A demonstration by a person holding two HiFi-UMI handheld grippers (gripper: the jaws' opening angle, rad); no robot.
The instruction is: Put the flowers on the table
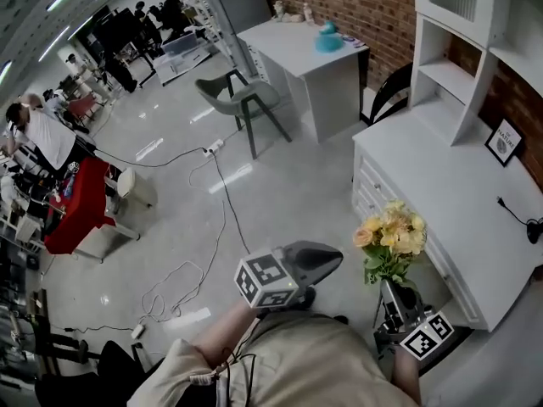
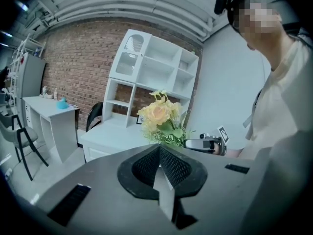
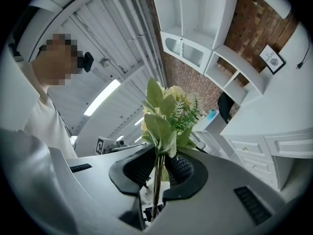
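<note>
Only the right gripper view shows right tongs [image 3: 156,168] clamping the flowers [image 3: 165,111]; left tongs [image 2: 160,166] closed, empty.

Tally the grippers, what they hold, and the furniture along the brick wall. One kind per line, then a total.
Grippers: 2, left gripper shut and empty, right gripper gripping the stems
Flower bunch: 1
Tables: 2, near table, far table
Chairs: 2, grey chair, black chair
Shelf unit: 1
Total: 8

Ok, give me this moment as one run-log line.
right gripper: shut on flower bouquet stems, blooms up | left gripper: shut, empty | white desk: bouquet held near its front, not yet on it
</note>
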